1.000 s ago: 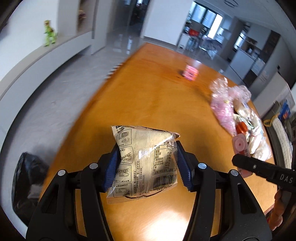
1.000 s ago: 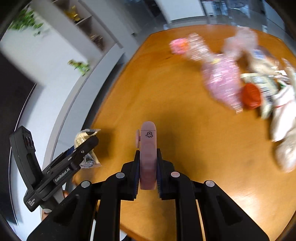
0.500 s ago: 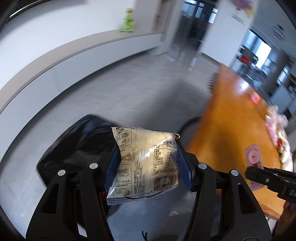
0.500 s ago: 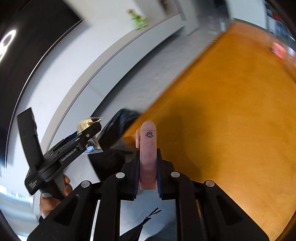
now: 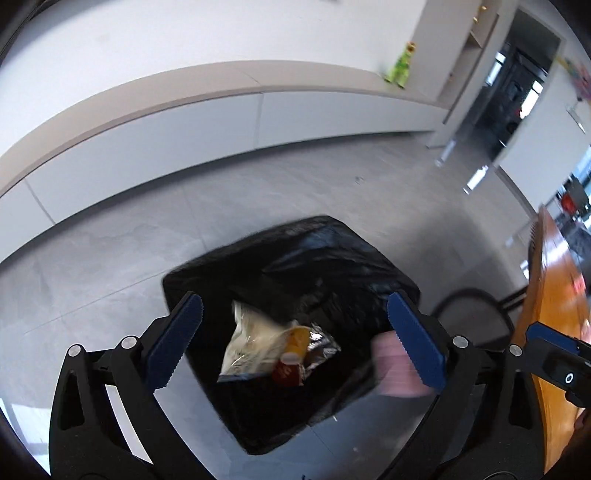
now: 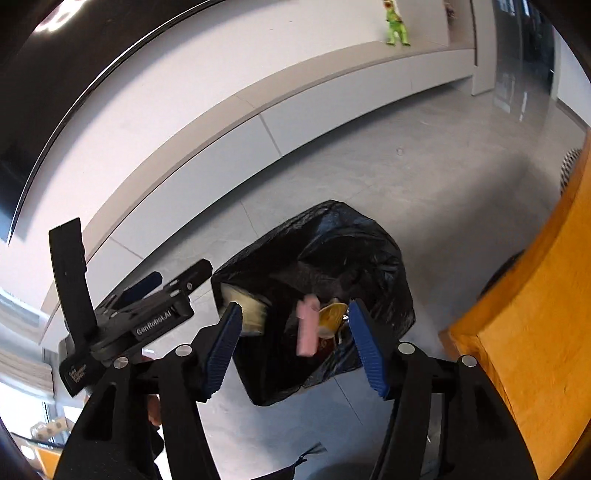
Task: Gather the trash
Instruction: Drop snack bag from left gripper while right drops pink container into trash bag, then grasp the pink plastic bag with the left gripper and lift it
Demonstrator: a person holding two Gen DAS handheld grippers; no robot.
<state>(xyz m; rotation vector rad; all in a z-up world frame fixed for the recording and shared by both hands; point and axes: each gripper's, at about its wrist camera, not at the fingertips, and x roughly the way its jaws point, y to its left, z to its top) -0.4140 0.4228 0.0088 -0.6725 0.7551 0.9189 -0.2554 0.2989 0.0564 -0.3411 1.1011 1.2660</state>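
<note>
A black trash bag point(image 5: 332, 254) stands open on the grey floor, and shows in the right wrist view point(image 6: 343, 243) too. My left gripper point(image 5: 295, 343) is open above it. The clear snack wrapper point(image 5: 251, 339) lies inside the bag among other trash point(image 5: 295, 354). My right gripper point(image 6: 295, 343) is open above the bag. The pink flat piece point(image 6: 308, 326) is loose between its jaws, blurred, over the bag mouth; it shows blurred in the left wrist view point(image 5: 395, 365). The left gripper body point(image 6: 125, 317) shows at left in the right wrist view.
The orange table point(image 6: 535, 321) edges in at right, also in the left wrist view point(image 5: 550, 288). A dark chair point(image 5: 469, 317) stands beside the bag. A long white low cabinet point(image 5: 184, 140) runs along the wall with a green toy point(image 6: 397, 24) on it.
Both grippers swung from the table to over the trash bag. The left gripper opened and the wrapper dropped into the bag. The right gripper opened and let go of the pink piece.
</note>
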